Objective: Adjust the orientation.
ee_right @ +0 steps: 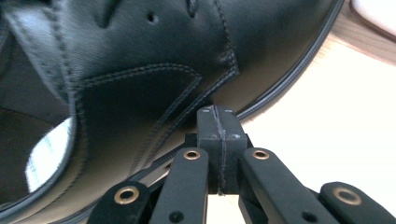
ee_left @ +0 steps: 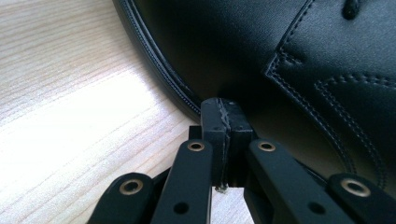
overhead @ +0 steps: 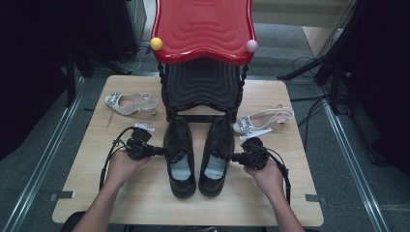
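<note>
From above, your left gripper (overhead: 158, 152) and right gripper (overhead: 235, 157) flank the two black shoes (overhead: 180, 153) (overhead: 216, 153) mid-table before the rack (overhead: 203, 86); you look to be squaring the pair, so push inward evenly. In the left gripper view, closed jaws touch the left shoe's side. In the right gripper view, closed jaws meet the right shoe.

A recording studio or lab: dark stands (overhead: 333, 67) and loose cables (overhead: 302, 63) ring a small wooden table (overhead: 145, 198) at frame centre, on grey flooring.
</note>
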Motion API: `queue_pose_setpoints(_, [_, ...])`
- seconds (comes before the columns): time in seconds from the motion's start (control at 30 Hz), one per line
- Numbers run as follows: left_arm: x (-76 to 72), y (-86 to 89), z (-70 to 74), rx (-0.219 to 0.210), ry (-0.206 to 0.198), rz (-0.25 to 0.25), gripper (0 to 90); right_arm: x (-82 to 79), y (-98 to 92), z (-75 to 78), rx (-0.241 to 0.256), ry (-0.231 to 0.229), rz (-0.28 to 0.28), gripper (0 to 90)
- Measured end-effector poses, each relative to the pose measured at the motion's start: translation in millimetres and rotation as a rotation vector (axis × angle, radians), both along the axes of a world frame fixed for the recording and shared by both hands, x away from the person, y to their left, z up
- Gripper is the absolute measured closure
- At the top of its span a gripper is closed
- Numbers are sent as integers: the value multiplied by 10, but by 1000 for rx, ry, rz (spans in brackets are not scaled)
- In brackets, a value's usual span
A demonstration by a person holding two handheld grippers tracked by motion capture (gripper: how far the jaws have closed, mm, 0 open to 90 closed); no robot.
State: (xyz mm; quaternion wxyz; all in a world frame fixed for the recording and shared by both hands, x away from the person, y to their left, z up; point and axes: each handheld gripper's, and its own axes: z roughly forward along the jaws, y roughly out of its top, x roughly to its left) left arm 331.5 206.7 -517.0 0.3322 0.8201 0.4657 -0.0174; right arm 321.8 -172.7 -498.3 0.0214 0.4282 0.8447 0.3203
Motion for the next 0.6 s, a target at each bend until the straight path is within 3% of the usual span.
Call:
queue_pose_setpoints(0.23, [0, -32, -11, -9, 8, -12, 899, 8, 8, -22, 13, 10, -7, 900])
queue_pose_setpoints(0.6, [-12, -231, -43, -1, 3, -44, 899, 43, 73, -38, 28, 10, -6, 900])
